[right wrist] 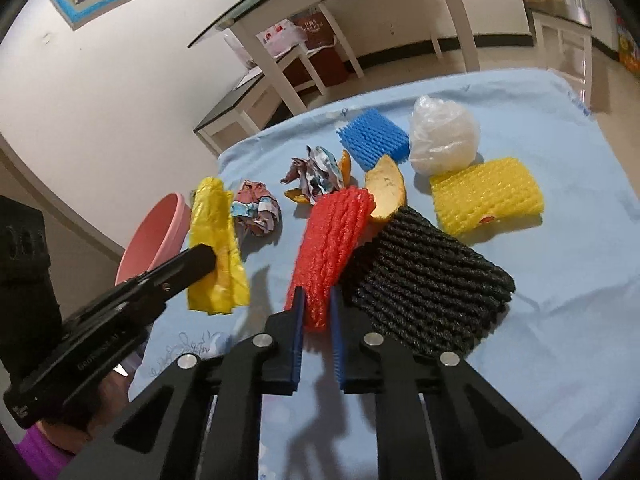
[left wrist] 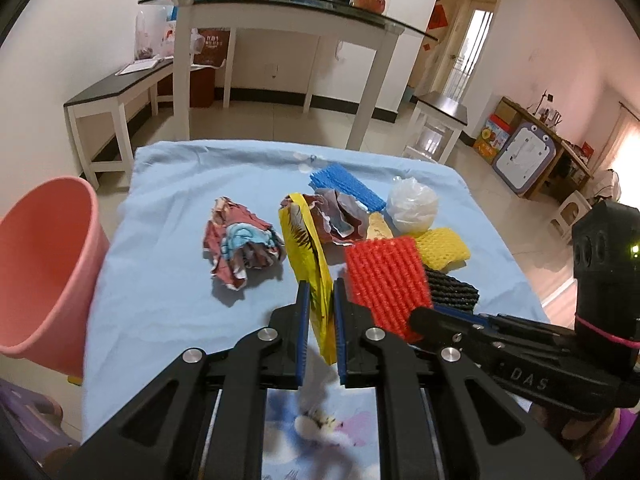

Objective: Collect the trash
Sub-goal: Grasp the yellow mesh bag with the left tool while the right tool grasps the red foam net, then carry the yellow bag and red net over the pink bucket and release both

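With the pink bin [left wrist: 44,268] waiting at nine o'clock off the counter [left wrist: 168,280], the left gripper [left wrist: 320,296] has its fingers clamped on the yellow wrapper [left wrist: 308,256] lifted clear, while the right gripper [right wrist: 316,300] pinches the red foam net's [right wrist: 332,240] near end, apparently for binning.

A pale blue cloth [left wrist: 168,208] carried red [right wrist: 332,236], black [right wrist: 424,288], yellow [right wrist: 486,196] and blue [right wrist: 374,138] ribbed foam nets, a yellow wrapper [right wrist: 216,240], a white plastic ball [right wrist: 442,138], beside a pink bin [left wrist: 44,264].
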A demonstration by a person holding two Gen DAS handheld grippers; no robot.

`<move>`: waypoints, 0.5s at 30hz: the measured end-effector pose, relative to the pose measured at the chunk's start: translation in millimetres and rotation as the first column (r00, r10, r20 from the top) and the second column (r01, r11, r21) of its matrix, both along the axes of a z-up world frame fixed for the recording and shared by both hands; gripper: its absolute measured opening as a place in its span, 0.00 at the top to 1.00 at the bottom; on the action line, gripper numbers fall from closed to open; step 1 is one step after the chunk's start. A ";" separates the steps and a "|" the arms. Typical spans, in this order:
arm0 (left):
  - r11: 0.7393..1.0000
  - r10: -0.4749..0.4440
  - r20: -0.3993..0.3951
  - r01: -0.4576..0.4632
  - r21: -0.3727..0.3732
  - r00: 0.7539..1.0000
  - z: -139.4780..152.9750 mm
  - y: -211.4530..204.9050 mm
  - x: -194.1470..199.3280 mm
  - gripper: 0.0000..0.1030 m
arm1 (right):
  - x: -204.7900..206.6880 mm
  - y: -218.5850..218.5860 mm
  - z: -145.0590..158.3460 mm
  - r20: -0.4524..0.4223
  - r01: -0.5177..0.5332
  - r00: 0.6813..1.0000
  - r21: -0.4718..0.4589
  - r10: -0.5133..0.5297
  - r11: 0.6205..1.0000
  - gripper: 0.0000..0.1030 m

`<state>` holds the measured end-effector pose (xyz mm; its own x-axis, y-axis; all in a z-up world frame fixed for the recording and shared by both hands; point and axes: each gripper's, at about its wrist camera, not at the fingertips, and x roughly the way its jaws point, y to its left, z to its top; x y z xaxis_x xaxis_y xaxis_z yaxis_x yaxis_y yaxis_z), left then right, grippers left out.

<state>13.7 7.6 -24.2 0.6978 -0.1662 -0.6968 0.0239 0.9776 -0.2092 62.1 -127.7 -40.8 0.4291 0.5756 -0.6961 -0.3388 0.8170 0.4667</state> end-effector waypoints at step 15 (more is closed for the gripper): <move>0.995 0.097 0.098 -0.100 0.027 0.990 34.6 51.0 -39.6 0.89 | -23.3 20.4 58.1 0.187 -0.025 0.982 0.016 0.022 1.000 0.90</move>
<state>-26.0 58.6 10.4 0.7741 -0.0720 -0.6289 -0.0546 0.9822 -0.1796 38.8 -107.3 17.4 0.5366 0.5987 -0.5946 -0.4405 0.7998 0.4078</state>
